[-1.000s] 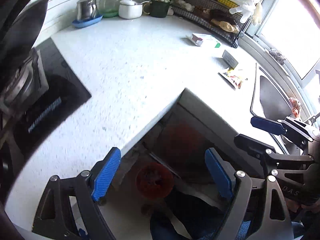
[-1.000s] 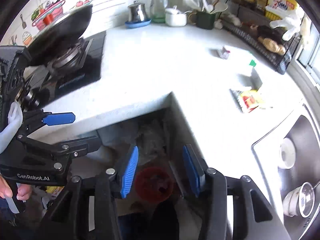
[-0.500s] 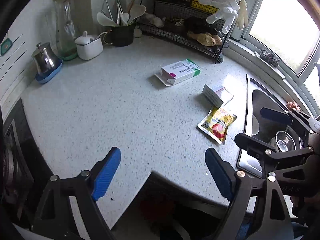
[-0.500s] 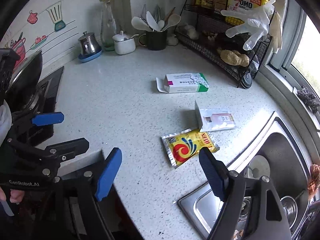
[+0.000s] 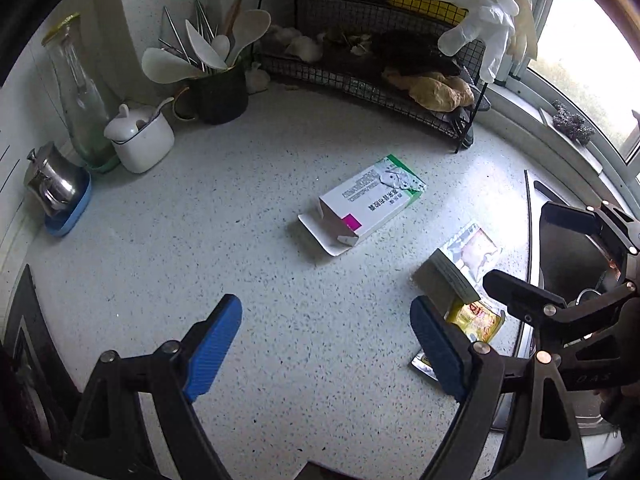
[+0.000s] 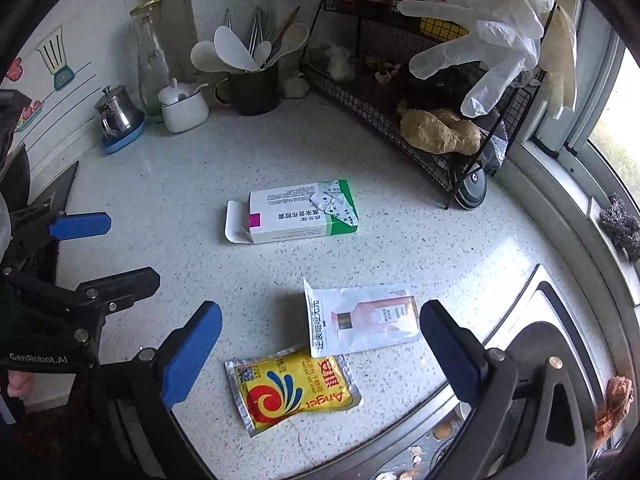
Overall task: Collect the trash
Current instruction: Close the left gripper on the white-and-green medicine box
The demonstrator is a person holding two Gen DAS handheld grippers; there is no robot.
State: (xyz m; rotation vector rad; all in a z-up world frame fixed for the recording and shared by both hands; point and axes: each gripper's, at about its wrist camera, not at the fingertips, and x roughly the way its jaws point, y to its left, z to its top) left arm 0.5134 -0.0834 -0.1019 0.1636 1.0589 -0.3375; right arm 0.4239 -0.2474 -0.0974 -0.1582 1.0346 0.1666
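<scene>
Three pieces of trash lie on the speckled countertop (image 5: 224, 216). A white and green medicine box (image 5: 370, 202) (image 6: 300, 216) with an open flap sits in the middle. Nearer the sink lie a white sachet with a pink bottle picture (image 6: 360, 318) (image 5: 466, 260) and a yellow foil packet (image 6: 294, 390) (image 5: 474, 318). My left gripper (image 5: 326, 344) hovers open over bare counter, short of the box. My right gripper (image 6: 320, 350) hangs above the sachet and yellow packet, its jaws still opening, nothing pressed between them.
A black wire rack (image 6: 420, 120) with a hanging glove (image 6: 496, 40) stands at the back right. A utensil cup (image 6: 252, 88), white pot (image 6: 184, 106), glass bottle (image 6: 150, 56) and metal jug (image 6: 116, 114) line the back wall. The sink (image 6: 532, 344) lies right, the stove (image 6: 56, 184) left.
Both grippers swung from over the red bin below the counter edge to above the countertop, closer to the trash. The right gripper's jaws widened; the left stayed as wide.
</scene>
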